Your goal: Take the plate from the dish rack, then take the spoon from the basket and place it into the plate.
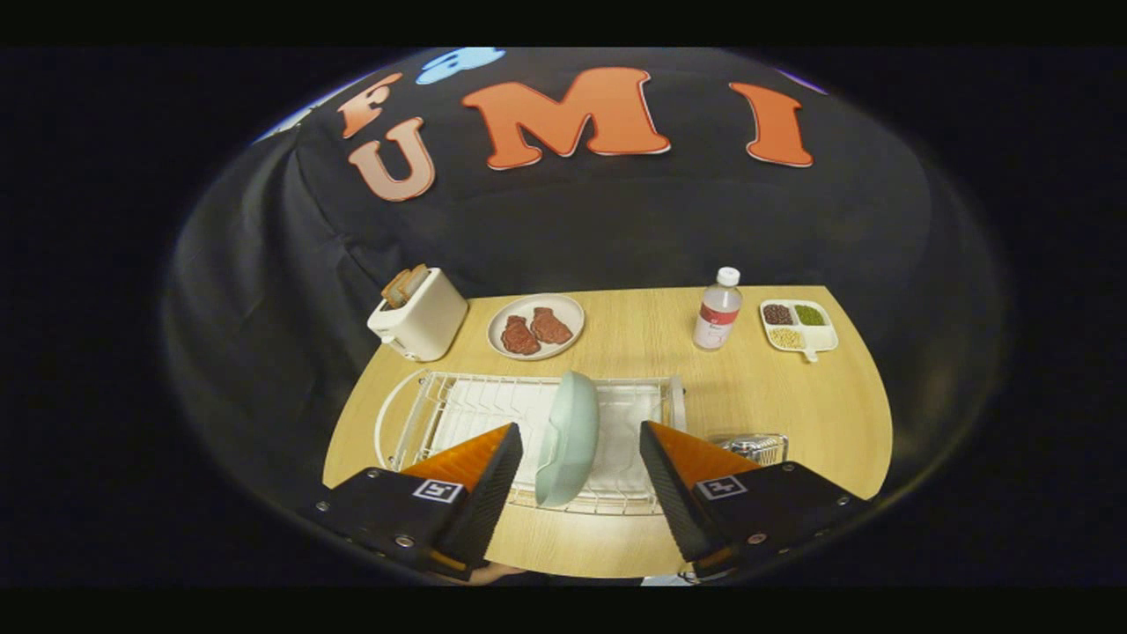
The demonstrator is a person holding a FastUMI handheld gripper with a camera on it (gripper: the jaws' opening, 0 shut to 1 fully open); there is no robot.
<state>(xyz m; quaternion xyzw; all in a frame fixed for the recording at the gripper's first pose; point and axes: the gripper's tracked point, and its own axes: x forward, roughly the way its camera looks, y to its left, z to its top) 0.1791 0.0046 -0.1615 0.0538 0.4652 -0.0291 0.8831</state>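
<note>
A pale green plate (568,436) stands on edge in the white wire dish rack (458,407) on the wooden table. My gripper (581,458) is open above the rack, one finger on each side of the plate, not touching it. To the right of the right finger a shiny metal mesh basket (759,445) peeks out; its contents are hidden, so no spoon can be made out.
Beyond the rack stand a white toaster (418,315) with bread, a plate with two meat pieces (535,327), a clear bottle (718,310) and a divided tray of beans (797,326). Bare table (828,405) lies right of the rack.
</note>
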